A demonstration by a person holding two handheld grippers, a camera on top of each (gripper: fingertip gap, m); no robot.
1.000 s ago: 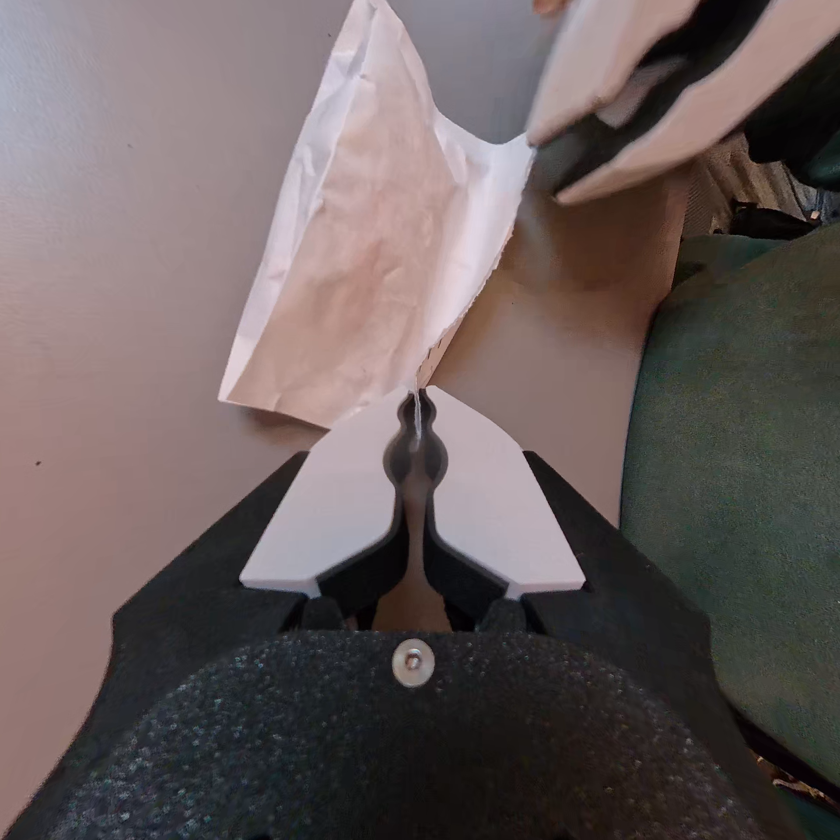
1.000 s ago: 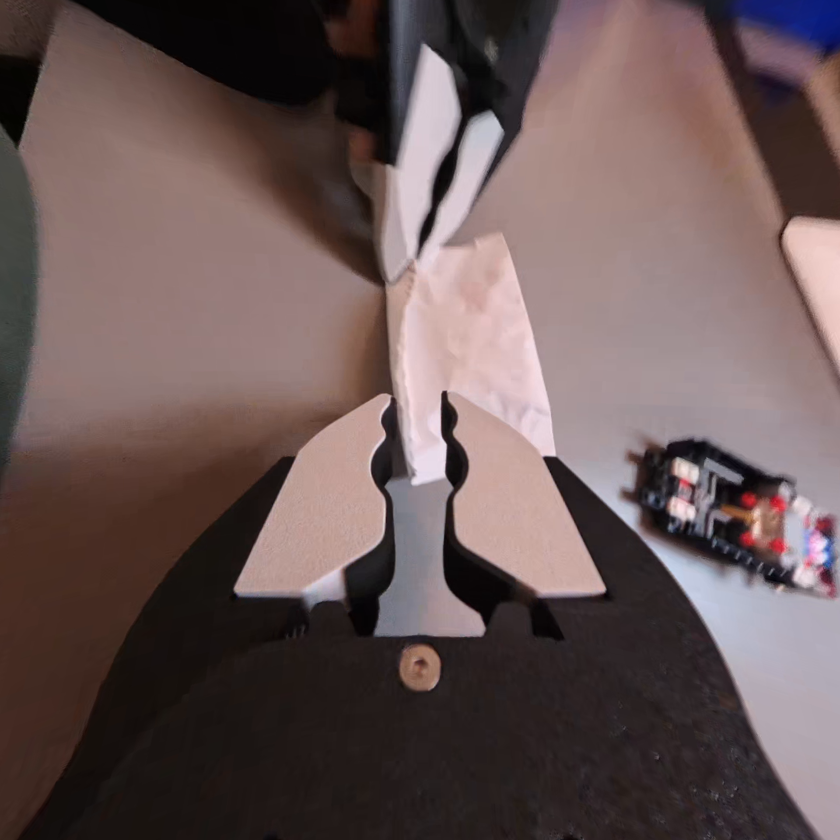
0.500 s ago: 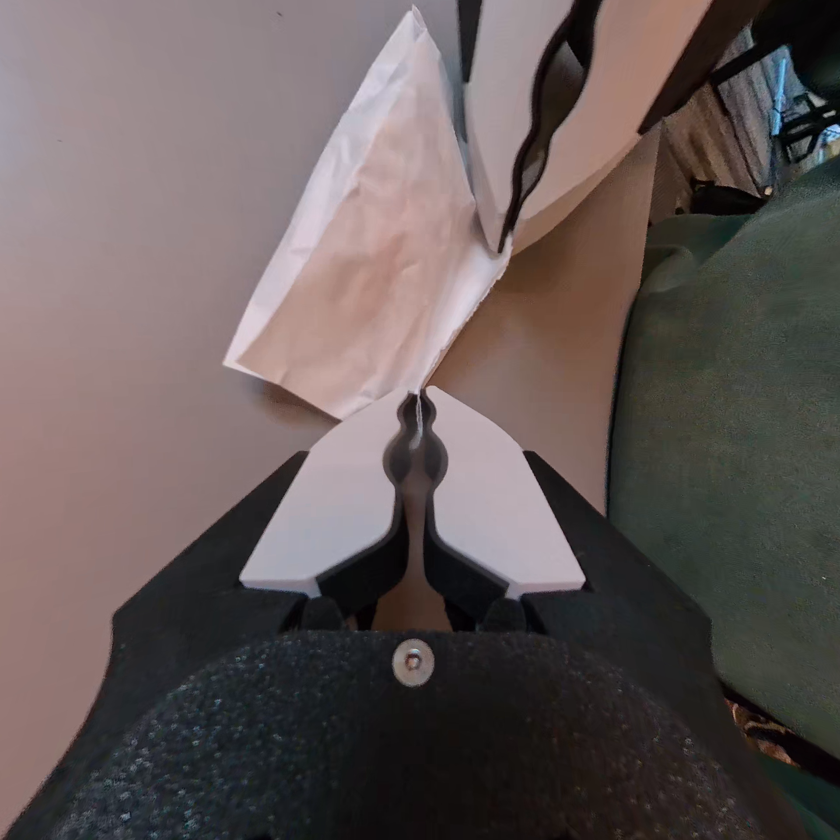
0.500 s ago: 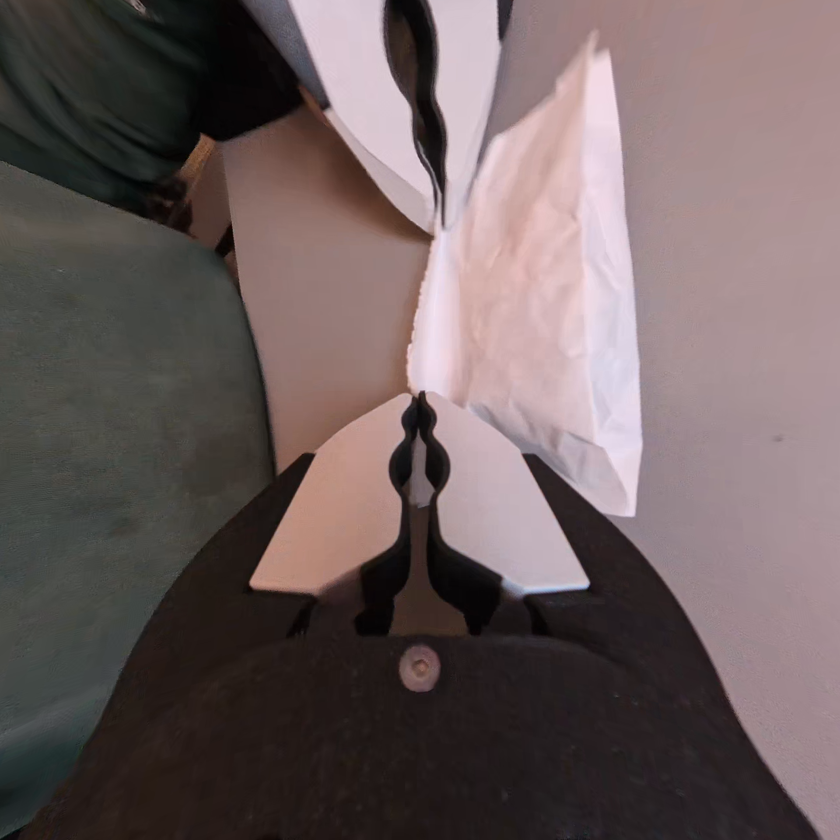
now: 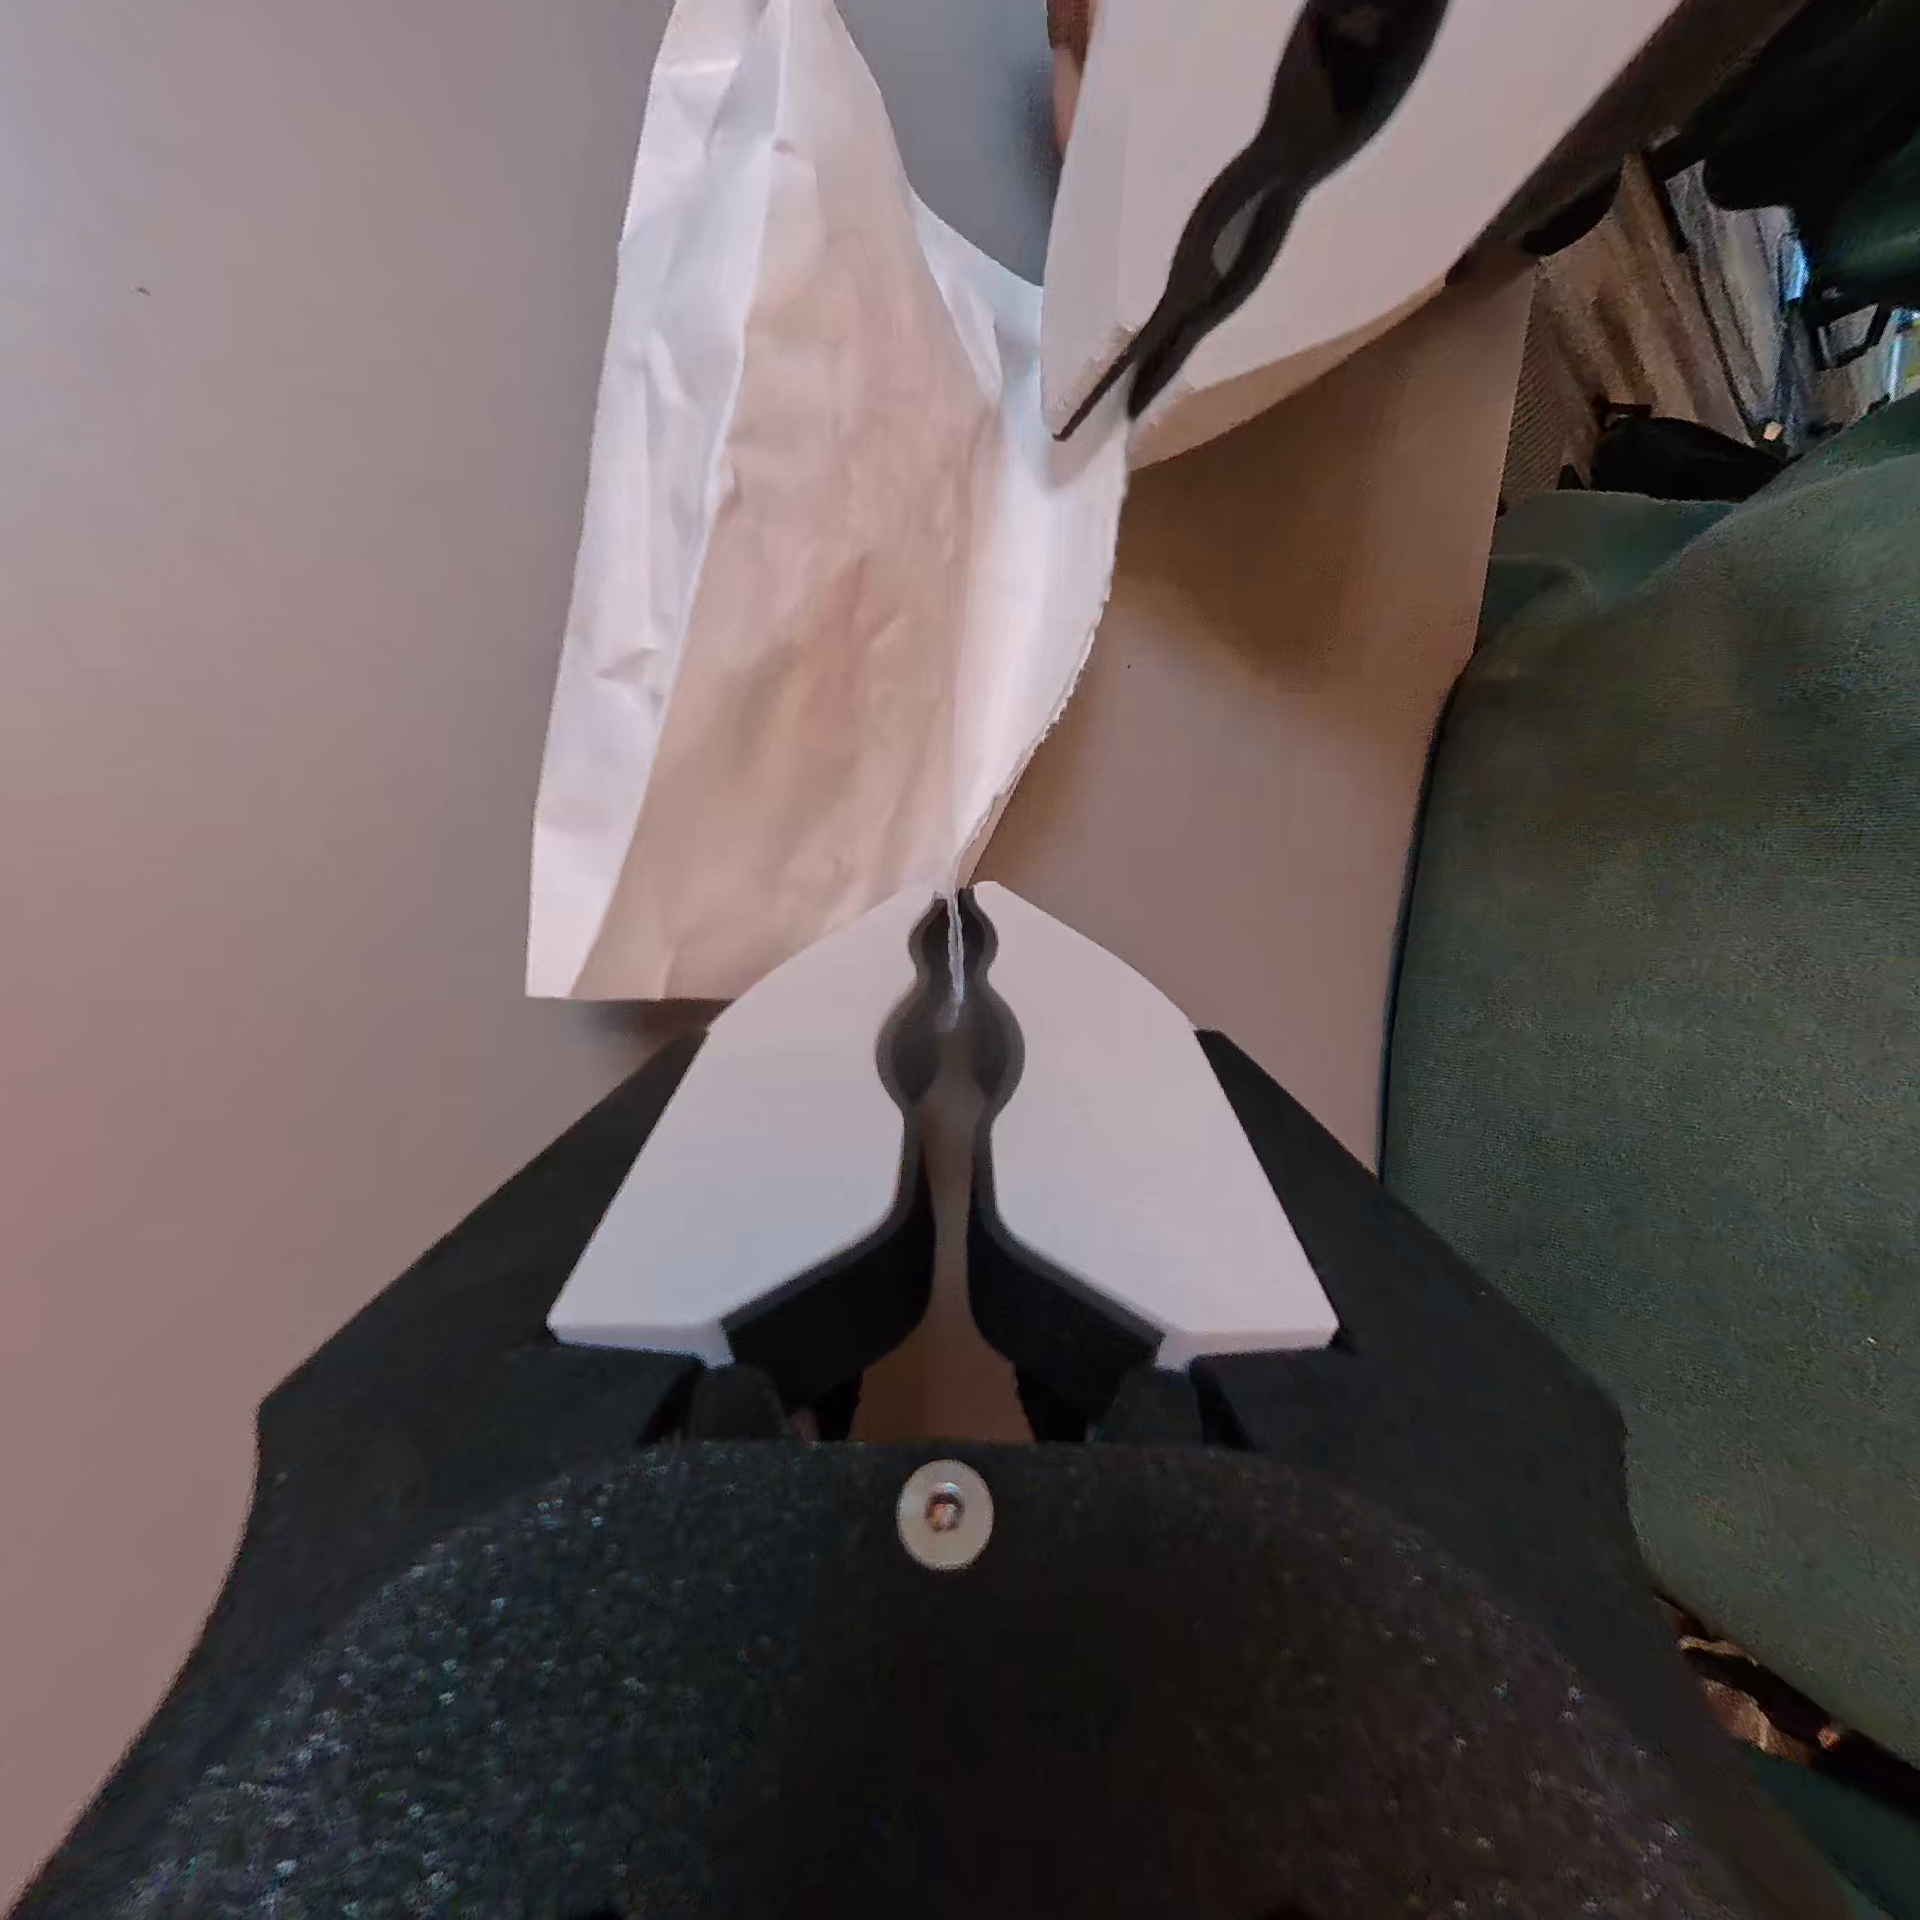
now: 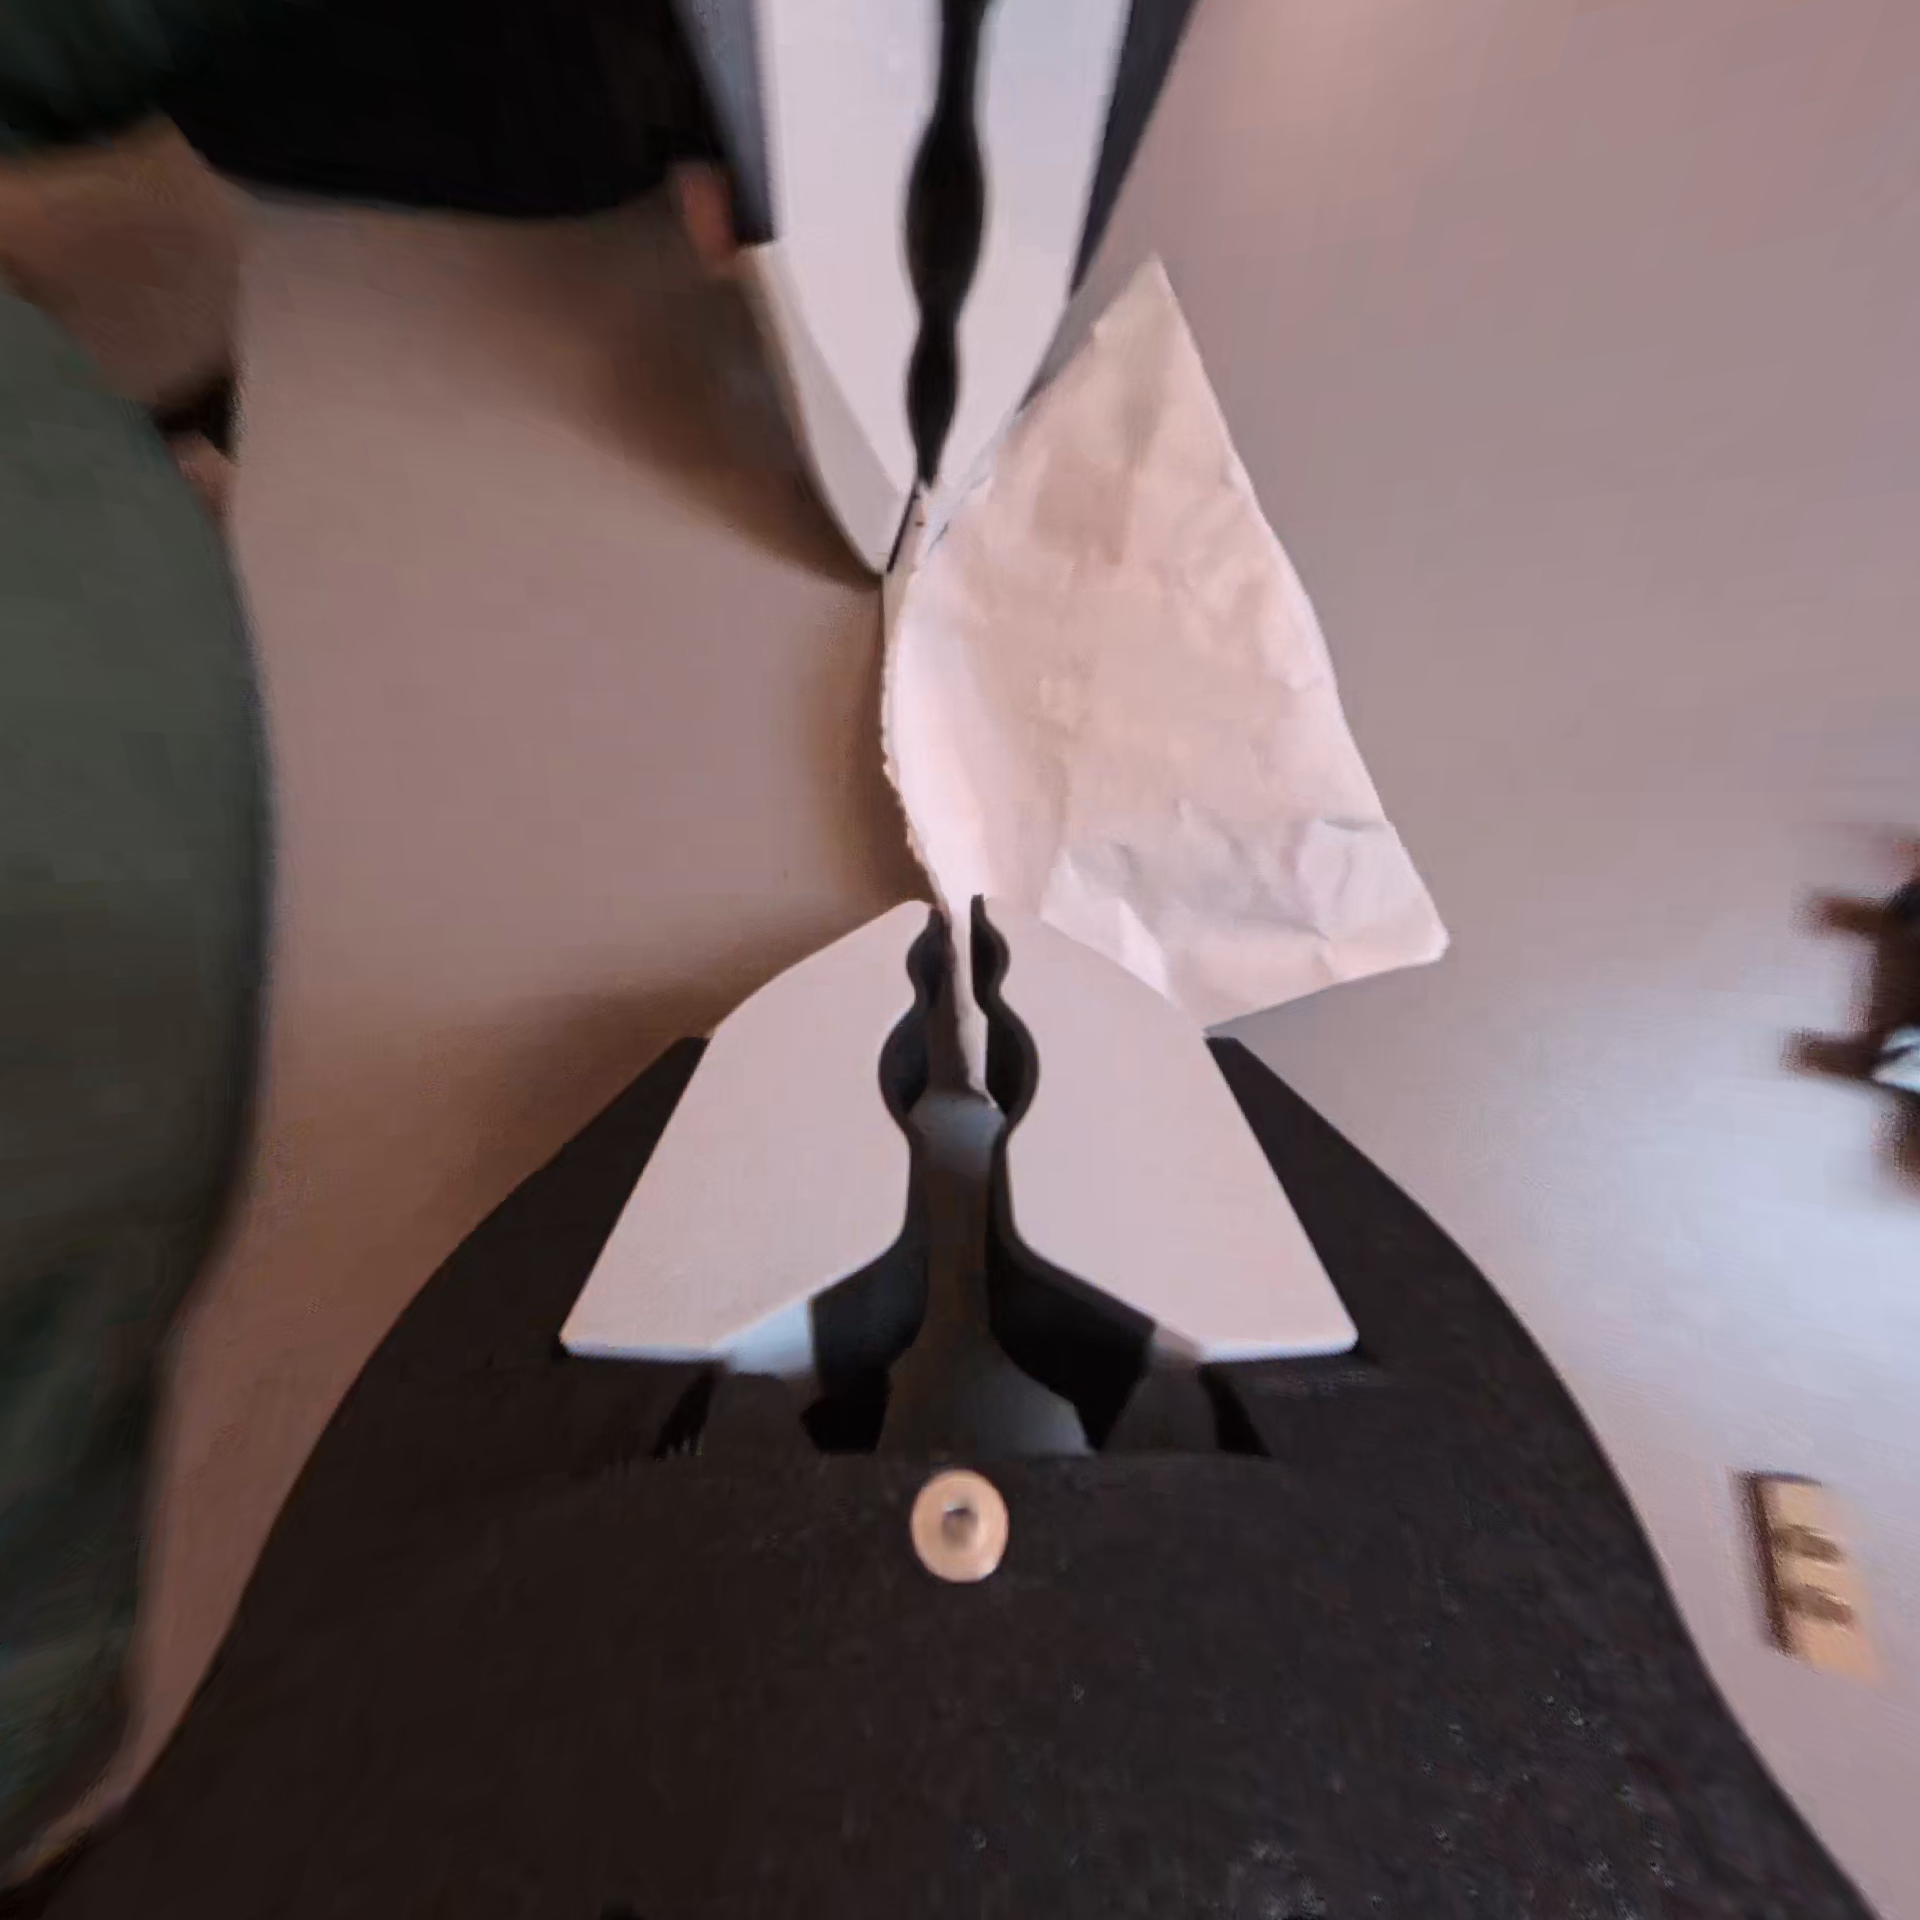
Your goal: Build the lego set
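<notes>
A crumpled white paper bag (image 5: 831,520) hangs over the table (image 5: 260,623). My left gripper (image 5: 951,896) is shut on one torn corner of it, and a thin strip of paper runs between its pads. It also shows in the right wrist view (image 6: 914,520), at the bag's (image 6: 1122,707) top edge. My right gripper (image 6: 956,920) stands slightly open at the bag's other corner. The paper lies between its fingers, with a dark gap beside it. In the left wrist view the right gripper (image 5: 1091,416) is at the bag's upper right edge.
A dark lego car (image 6: 1881,997), blurred, lies on the table at the right. A small tan piece (image 6: 1813,1569) lies nearer. A green upholstered chair (image 5: 1662,935) borders the table edge and also shows in the right wrist view (image 6: 104,831).
My right gripper closed on the bag's edge half a second ago and its fingers have now parted a little. My left gripper has kept its grip. The bag has swung between them.
</notes>
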